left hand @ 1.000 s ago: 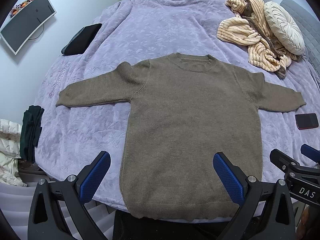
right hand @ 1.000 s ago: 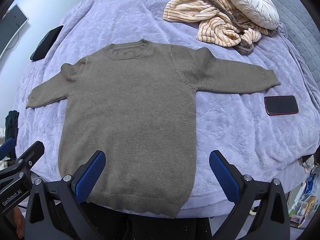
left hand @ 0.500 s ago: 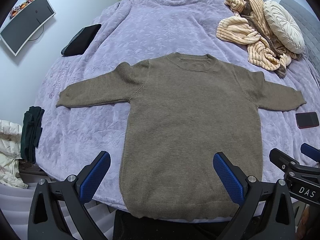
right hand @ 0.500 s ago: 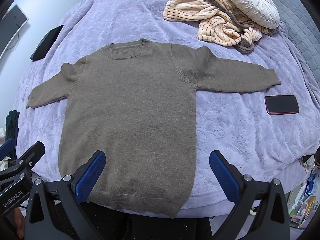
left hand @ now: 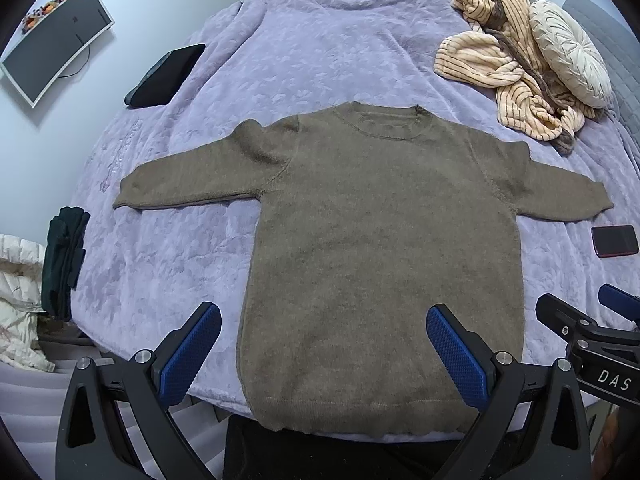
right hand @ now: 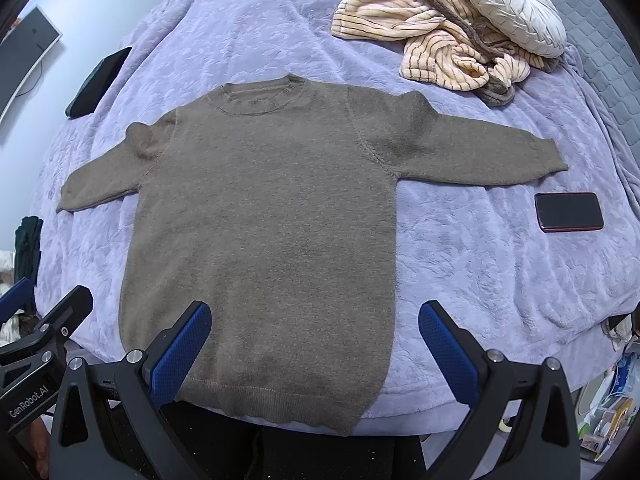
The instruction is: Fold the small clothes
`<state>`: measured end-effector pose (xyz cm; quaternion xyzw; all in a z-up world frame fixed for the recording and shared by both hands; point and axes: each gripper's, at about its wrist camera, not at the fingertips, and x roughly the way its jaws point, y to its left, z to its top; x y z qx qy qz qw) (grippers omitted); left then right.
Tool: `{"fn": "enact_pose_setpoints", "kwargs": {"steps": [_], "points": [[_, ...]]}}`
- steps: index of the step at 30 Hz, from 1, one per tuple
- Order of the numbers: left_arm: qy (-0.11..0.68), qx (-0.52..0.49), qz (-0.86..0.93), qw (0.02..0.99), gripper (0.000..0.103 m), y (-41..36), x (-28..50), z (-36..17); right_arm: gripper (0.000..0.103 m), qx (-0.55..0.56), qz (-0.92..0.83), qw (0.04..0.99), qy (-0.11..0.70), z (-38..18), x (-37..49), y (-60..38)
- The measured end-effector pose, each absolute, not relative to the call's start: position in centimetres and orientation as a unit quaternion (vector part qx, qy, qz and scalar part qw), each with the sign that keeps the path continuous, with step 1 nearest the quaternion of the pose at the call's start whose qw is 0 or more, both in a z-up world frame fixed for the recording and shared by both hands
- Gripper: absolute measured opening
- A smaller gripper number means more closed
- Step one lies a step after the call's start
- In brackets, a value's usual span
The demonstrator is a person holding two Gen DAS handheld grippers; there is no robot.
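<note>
On lilac quilted bed (left hand: 320, 40): brown knitted sweater (left hand: 380, 240) lay flat, sleeves out, unfolded. Left tongs (left hand: 320, 354), right tongs (right hand: 316, 350) spread wide, empty. All folds remained.

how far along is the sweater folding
Done: the sweater lies flat on the bed, both sleeves spread out. In hand: nothing; the left tool and right tool are open near the hem. Left: every fold, sleeves and body.
</note>
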<state>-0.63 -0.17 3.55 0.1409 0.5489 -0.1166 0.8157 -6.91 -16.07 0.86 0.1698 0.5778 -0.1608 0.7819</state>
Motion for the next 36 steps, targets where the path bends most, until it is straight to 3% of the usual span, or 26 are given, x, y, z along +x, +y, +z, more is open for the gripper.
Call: {"fn": "enact_pose_setpoints", "kwargs": {"steps": [18,27,36], "points": [[0.556,0.126,-0.105,0.815,0.103,0.2,-0.9,3.8,0.103,0.187,-0.122,0.782,0.582,0.5,-5.6,-16.4],[0.585,0.085,-0.123,0.797,0.103,3.9,3.4,1.7,0.103,0.191,-0.140,0.773,0.589,-0.2,-3.1,-13.9],[0.622,0.046,-0.129,0.771,0.103,12.3,10.8,-3.5,0.103,0.200,-0.124,0.757,0.610,-3.1,2.8,-6.9]]}}
